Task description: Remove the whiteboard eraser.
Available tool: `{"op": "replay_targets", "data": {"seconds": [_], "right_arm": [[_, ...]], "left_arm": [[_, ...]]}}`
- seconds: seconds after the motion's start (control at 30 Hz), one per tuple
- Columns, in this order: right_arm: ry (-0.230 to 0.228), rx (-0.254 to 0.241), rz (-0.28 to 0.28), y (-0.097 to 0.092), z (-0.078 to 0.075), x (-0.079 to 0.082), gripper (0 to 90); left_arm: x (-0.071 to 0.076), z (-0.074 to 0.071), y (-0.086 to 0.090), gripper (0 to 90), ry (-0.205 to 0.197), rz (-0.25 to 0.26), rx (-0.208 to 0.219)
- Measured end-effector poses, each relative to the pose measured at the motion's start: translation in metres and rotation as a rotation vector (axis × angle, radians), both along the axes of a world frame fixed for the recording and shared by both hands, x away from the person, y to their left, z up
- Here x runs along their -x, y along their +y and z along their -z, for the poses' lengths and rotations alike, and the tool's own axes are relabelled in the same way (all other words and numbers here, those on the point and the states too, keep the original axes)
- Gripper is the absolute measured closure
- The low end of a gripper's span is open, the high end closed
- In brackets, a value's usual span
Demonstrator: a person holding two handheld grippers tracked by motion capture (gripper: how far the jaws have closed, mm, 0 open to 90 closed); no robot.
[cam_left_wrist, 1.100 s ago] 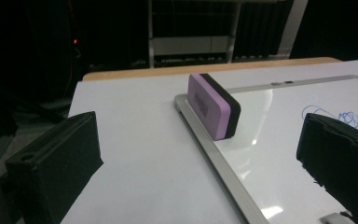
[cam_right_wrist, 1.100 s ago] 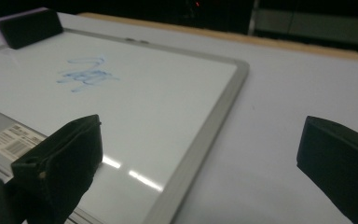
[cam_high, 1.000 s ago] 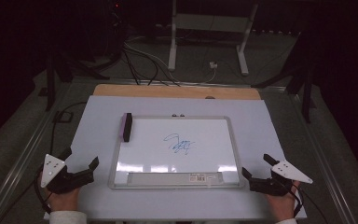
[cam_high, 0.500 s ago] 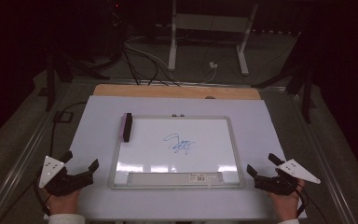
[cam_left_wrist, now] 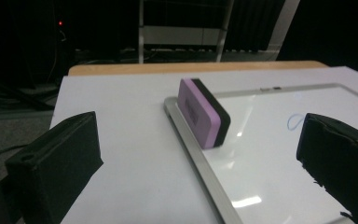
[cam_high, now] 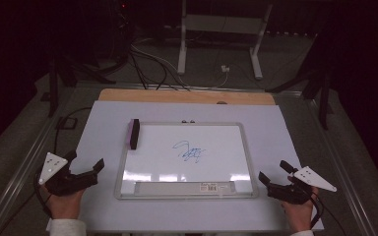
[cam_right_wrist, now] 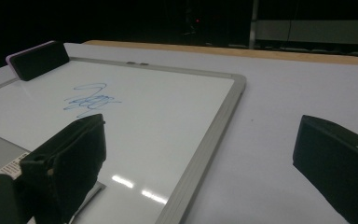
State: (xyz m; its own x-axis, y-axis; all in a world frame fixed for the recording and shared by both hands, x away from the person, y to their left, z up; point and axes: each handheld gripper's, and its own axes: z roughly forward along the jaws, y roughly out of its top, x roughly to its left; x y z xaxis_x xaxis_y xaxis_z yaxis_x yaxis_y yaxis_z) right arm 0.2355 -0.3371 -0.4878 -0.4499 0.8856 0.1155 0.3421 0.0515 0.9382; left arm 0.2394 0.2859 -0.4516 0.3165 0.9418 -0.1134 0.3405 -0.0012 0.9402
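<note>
High view. A whiteboard [cam_high: 187, 160] lies flat on the white table [cam_high: 103, 123], with a blue scribble [cam_high: 189, 151] near its middle. The eraser [cam_high: 134, 133] stands on edge at the board's far left corner. The left gripper [cam_high: 86, 169] rests near left of the board, the right gripper [cam_high: 271, 173] near right; both have jaws spread wide and hold nothing.

Left gripper view. The eraser [cam_left_wrist: 203, 112] stands between the parted jaws but well beyond them, just inside the board frame [cam_left_wrist: 191, 144]. Here its make-up is plain: a purple foam body with a black felt face. It is judged light, soft and slightly yielding, likely to tip if nudged; the grip is best taken across its two broad faces, mid-length.

Right gripper view. The scribble [cam_right_wrist: 91, 100] reads most clearly here. The eraser [cam_right_wrist: 38, 59] shows its black face at the far left corner. A labelled strip [cam_right_wrist: 9, 165] lies along the board's near edge.
</note>
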Motion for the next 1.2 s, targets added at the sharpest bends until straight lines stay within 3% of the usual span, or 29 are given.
{"op": "replay_targets", "data": {"seconds": [0.2, 0.5, 0.73, 0.97, 1.2], "right_arm": [[0.059, -0.004, 0.043, -0.001, -0.002, 0.001, 0.0], [0.053, 0.015, 0.038, 0.002, -0.003, 0.001, 0.0], [0.060, 0.022, 0.040, 0.003, -0.002, 0.001, 0.0], [0.060, 0.033, 0.031, 0.006, -0.001, 0.001, 0.0], [0.061, 0.045, 0.024, 0.008, 0.000, -0.001, 0.0]], "left_arm": [[-0.009, -0.010, 0.001, 0.5, -0.004, -0.008, -0.020], [-0.035, -0.020, 0.000, 0.5, 0.000, 0.005, -0.036], [-0.056, -0.023, -0.002, 0.6, 0.011, 0.014, -0.017], [-0.073, -0.019, -0.007, 0.6, 0.034, 0.024, 0.007], [-0.087, -0.015, -0.012, 0.6, 0.059, 0.023, -0.004]]}}
